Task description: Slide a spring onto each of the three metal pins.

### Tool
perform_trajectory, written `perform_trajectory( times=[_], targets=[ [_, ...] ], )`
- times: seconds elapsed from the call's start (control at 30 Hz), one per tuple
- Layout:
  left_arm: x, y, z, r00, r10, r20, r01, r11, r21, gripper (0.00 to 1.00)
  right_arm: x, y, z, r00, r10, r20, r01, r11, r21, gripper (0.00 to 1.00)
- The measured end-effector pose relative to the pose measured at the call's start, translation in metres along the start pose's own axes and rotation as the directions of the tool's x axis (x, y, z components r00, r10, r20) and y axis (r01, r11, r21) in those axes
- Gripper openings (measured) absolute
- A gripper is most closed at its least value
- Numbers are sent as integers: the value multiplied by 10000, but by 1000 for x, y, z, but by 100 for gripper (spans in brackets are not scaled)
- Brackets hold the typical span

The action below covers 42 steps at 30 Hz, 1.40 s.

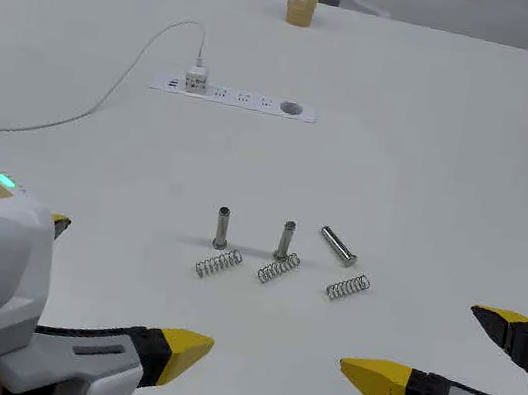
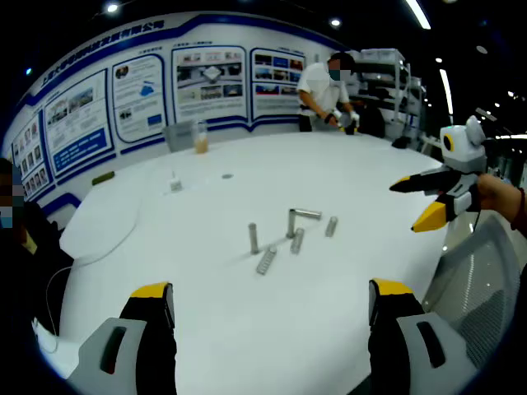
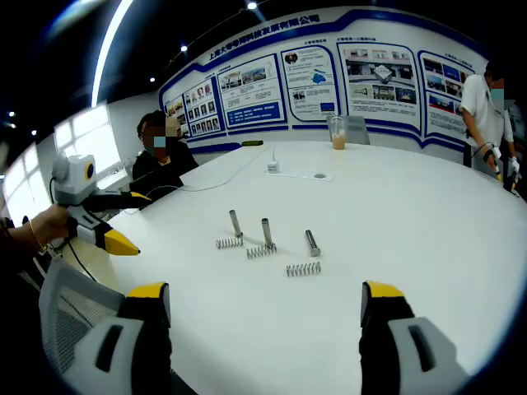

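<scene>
Three springs [image 1: 277, 269] by pins [image 1: 285, 240], ahead of left gripper [image 1: 133, 282] and right gripper [image 1: 412, 338], fingers [image 1: 180, 346] apart, empty

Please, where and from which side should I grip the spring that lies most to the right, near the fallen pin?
Grip the rightmost spring across its middle, one jaw on each long side, coming from above. It lies flat on the table, slanted, apart from the lying pin, so its sides are free. The open right gripper seems nearest.
</scene>
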<state>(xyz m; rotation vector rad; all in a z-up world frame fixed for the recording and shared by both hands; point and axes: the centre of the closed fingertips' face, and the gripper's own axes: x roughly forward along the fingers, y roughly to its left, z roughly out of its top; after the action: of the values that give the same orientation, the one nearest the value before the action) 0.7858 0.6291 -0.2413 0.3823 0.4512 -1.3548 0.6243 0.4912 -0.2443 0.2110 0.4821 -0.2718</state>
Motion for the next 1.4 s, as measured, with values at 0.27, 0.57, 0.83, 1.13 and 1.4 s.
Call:
perform_trajectory(
  times=[0.27, 0.57, 0.83, 1.13, 1.4],
  targets=[
    [2, -1, 0, 10000, -17, -71, 17, 10000, -6, 100, -1, -1, -1, 10000, -6, -21, 6, 10000, 19, 97],
    [3, -4, -2, 9999, -77, -136, 78, 10000, 43, 100, -1, 0, -3, 10000, 63, -68, -63, 10000, 2, 97],
    [2, -4, -1, 9998, -86, -160, 87, 9999, 77, 100, 0, 0, -3, 10000, -3, -61, 3, 10000, -27, 96],
    [2, -3, 1, 9999, -62, -141, 64, 9999, 107, 100, -1, -2, -3, 9999, -10, -101, 10, 10000, -13, 96],
    [2, -2, 2, 10000, -6, -54, 7, 10000, 53, 99, 1, -7, -2, 9999, -116, -110, 116, 9999, 12, 94]
  ],
)
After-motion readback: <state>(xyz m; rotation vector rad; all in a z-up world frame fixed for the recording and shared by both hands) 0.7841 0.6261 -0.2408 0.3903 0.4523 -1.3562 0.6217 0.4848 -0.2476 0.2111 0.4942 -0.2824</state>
